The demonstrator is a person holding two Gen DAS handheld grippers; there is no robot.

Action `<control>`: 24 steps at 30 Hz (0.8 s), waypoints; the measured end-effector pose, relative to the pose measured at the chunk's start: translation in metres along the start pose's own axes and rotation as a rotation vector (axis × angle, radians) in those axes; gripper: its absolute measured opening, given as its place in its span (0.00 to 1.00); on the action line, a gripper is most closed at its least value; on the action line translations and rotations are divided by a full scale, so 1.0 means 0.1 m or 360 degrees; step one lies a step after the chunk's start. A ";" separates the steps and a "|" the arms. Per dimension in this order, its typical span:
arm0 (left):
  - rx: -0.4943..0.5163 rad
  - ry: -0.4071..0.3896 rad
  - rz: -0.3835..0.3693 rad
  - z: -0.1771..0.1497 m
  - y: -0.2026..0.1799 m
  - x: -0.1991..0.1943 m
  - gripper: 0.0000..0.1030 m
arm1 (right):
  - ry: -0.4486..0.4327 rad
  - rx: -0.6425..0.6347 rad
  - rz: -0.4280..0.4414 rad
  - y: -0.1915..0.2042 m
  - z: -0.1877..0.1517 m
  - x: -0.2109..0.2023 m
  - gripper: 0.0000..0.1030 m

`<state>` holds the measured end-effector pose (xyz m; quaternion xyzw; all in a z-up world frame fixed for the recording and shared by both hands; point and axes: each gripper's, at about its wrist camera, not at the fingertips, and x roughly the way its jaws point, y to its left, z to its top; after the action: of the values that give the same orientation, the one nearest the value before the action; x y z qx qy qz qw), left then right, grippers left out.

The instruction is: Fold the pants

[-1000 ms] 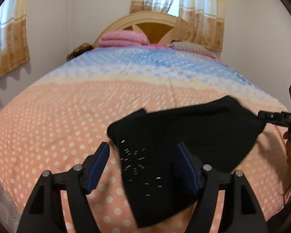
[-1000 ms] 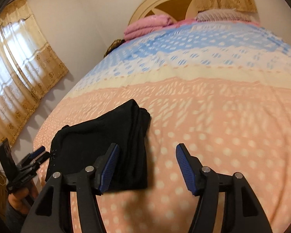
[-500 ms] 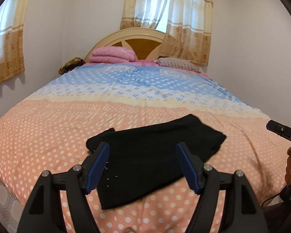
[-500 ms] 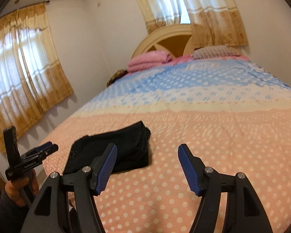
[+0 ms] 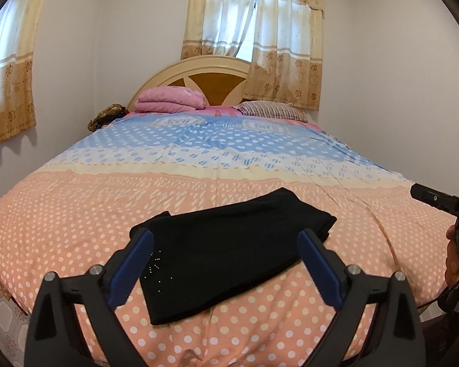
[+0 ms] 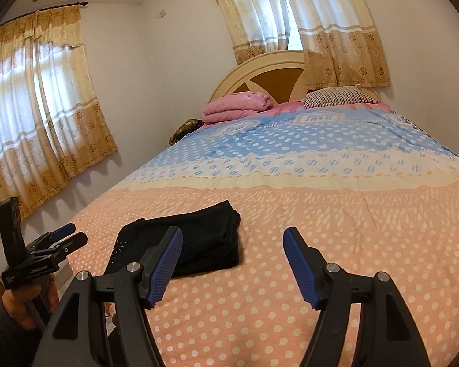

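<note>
The black pants [image 5: 229,244] lie folded into a flat rectangle on the peach, dotted part of the bedspread [image 5: 76,214], with small shiny studs on the near left corner. My left gripper [image 5: 225,238] hovers in front of and above them. Its jaws are opening, and nothing is pressed between the blue pads [image 5: 131,263]. In the right wrist view the pants [image 6: 199,238] sit left of centre. My right gripper [image 6: 232,235] stands open over bare bedspread just to their right, holding nothing. The left gripper [image 6: 61,238] shows at that view's left edge in a person's hand.
A folded pink blanket [image 5: 171,99] and a striped pillow [image 5: 272,110] lie at the wooden headboard [image 5: 217,73]. Curtained windows are on the back and left walls. The bed's near edge drops to a tiled floor [image 5: 3,315] at lower left.
Both grippers have drawn back and upward from the pants, which now look smaller and lie flat. The left gripper's jaws have spread wider.
</note>
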<state>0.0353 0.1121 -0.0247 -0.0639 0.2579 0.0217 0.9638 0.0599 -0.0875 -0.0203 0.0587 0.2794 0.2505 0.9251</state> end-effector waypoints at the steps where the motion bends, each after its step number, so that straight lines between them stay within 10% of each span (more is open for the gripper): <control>1: -0.0004 0.0002 0.0001 0.00 0.00 0.00 0.95 | -0.0002 -0.0002 -0.0001 0.01 0.00 0.00 0.68; 24: -0.0004 -0.0047 0.0057 0.05 -0.08 -0.03 1.00 | -0.0056 -0.0098 -0.0019 0.13 0.01 -0.11 0.68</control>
<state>0.0360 0.1052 -0.0177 -0.0603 0.2446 0.0402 0.9669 0.0470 -0.0813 -0.0109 0.0330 0.2554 0.2525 0.9327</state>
